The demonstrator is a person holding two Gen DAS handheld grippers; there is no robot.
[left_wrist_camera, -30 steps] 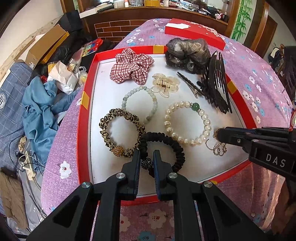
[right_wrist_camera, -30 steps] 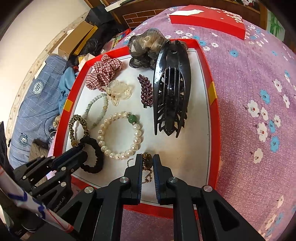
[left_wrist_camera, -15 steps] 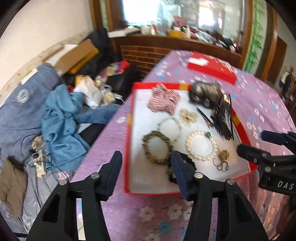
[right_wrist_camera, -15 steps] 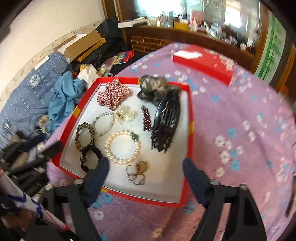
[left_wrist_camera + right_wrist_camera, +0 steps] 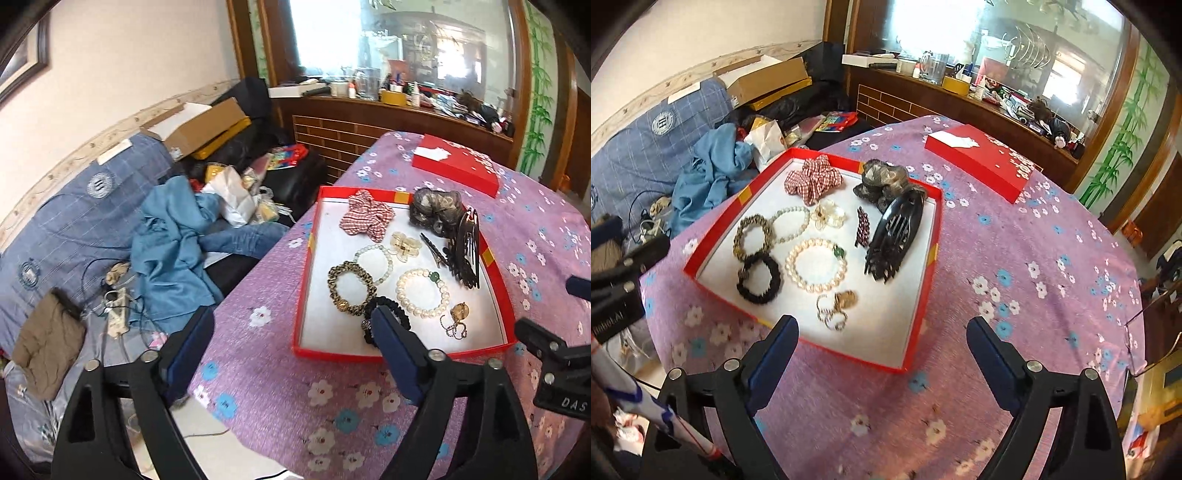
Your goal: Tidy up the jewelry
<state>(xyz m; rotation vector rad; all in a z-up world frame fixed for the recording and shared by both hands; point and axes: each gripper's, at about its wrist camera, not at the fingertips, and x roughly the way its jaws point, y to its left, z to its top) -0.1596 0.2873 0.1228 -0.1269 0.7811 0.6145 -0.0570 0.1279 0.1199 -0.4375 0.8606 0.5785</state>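
Note:
A red tray (image 5: 317, 229) (image 5: 927, 273) with a white floor lies on the purple flowered tablecloth. In it lie a pearl bracelet (image 5: 423, 293) (image 5: 816, 264), a black scrunchie (image 5: 397, 308) (image 5: 759, 277), a leopard scrunchie (image 5: 351, 286), a pale bead bracelet (image 5: 373, 260), a gold chain piece (image 5: 456, 319) (image 5: 840, 304), a plaid scrunchie (image 5: 365, 216), a clear clip (image 5: 404, 245) and a black claw clip (image 5: 467, 253) (image 5: 894, 230). My left gripper (image 5: 291, 336) and right gripper (image 5: 881, 343) are both open and empty, held back above the tray's near edge.
A red box lid (image 5: 456, 166) (image 5: 979, 160) lies at the far side of the table. A cluttered blue sofa (image 5: 74, 206) with clothes and cardboard boxes stands left of the table. A wooden counter (image 5: 388, 118) runs behind.
Both grippers have opened wide and pulled up and back from the tray. The black scrunchie and the gold chain piece stay in the tray.

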